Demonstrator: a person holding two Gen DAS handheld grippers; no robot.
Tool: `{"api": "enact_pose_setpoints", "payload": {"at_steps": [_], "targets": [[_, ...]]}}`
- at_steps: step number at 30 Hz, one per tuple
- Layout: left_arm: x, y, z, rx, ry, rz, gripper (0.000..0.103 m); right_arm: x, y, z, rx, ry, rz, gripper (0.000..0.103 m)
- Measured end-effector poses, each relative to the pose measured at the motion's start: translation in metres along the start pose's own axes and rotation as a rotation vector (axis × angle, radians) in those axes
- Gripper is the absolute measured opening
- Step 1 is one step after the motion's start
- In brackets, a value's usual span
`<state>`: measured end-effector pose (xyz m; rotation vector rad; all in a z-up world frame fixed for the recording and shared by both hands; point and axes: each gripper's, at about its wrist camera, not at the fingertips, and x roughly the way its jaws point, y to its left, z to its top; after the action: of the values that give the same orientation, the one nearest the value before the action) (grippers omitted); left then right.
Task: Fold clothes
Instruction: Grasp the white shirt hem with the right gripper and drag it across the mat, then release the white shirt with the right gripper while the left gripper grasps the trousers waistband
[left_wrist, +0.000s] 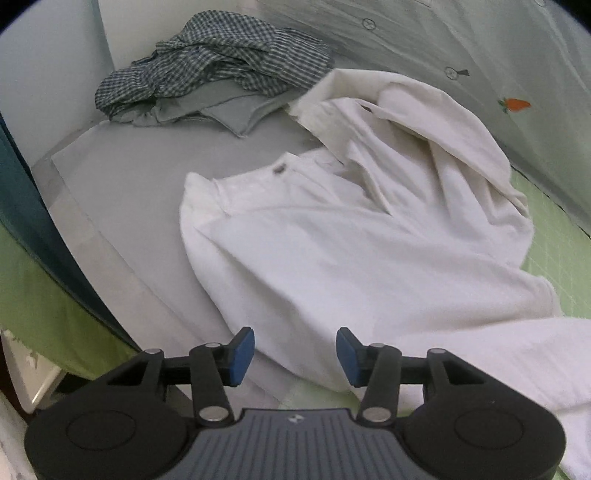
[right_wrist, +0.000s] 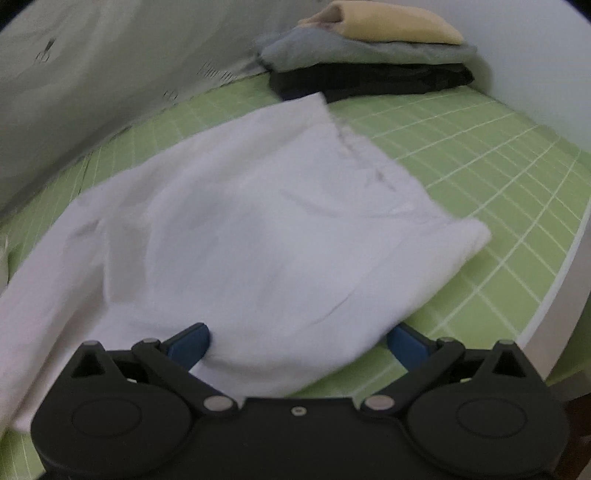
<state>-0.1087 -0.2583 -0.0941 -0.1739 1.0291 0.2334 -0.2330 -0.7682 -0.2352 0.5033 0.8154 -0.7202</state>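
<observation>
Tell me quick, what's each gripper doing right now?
Left gripper: open, holding nothing, just short of the white shirt.
Right gripper: open, shirt edge between its fingers, not clamped.

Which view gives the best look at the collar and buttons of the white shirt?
The left wrist view. There the white shirt shows its collar and two dark buttons, lying partly on a grey board. The right wrist view shows only the shirt's plain lower body on the green grid mat, with no collar or buttons visible.
</observation>
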Motion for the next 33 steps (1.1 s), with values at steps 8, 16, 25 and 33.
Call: {"api": "enact_pose_setpoints", "payload": {"at_steps": [8, 16, 25, 33], "targets": [[-0.016, -0.036, -0.024, 0.019, 0.008, 0.028, 0.051, 0.012, -0.053, 0.036, 0.057, -0.071, -0.039, 0.024], [-0.011, -0.044, -0.016, 0.012, 0.004, 0.053, 0.051, 0.000, -0.101, 0.061, 0.023, -0.190, -0.192, 0.004], [0.010, -0.006, 0.019, -0.043, 0.007, 0.122, 0.065, 0.018, -0.124, 0.073, -0.038, -0.082, -0.429, 0.033], [0.065, 0.031, 0.069, -0.029, 0.083, 0.096, 0.078, -0.006, -0.041, 0.062, -0.064, -0.124, -0.410, 0.097]]}}
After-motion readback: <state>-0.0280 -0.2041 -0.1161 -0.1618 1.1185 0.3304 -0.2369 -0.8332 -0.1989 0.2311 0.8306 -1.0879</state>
